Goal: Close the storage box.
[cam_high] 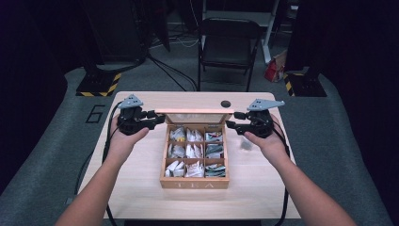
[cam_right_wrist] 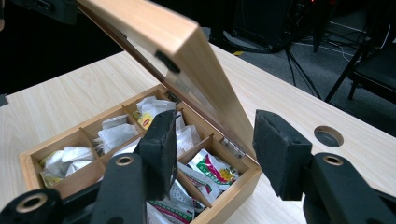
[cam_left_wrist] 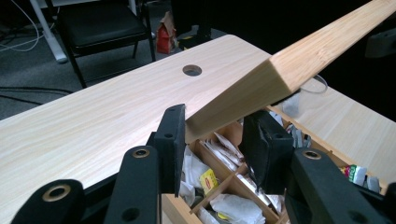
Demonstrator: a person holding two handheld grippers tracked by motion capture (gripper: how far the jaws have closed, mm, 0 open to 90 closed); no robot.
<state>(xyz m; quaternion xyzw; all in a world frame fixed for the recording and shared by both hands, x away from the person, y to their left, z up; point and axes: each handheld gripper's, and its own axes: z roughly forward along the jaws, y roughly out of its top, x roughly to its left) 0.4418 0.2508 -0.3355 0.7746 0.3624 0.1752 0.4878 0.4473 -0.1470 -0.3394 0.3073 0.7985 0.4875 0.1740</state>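
Tea box (cam_high: 194, 182) at table (cam_high: 141, 174) centre, lid (cam_high: 194, 111) raised.
Left gripper (cam_left_wrist: 212, 140) jaws clamped on the lid's corner. Right gripper (cam_right_wrist: 215, 149) jaws apart, straddling the lid's other end, not pressing. Tea bags (cam_high: 195, 151) fill the compartments.

We recorded two legible marks: the word "TEA" in pale capitals on the front wall of the wooden box (cam_high: 194, 184), and a large dark numeral "6" on the grey floor mat (cam_high: 96, 114) left of the table; print on the sachets stayed unreadable.
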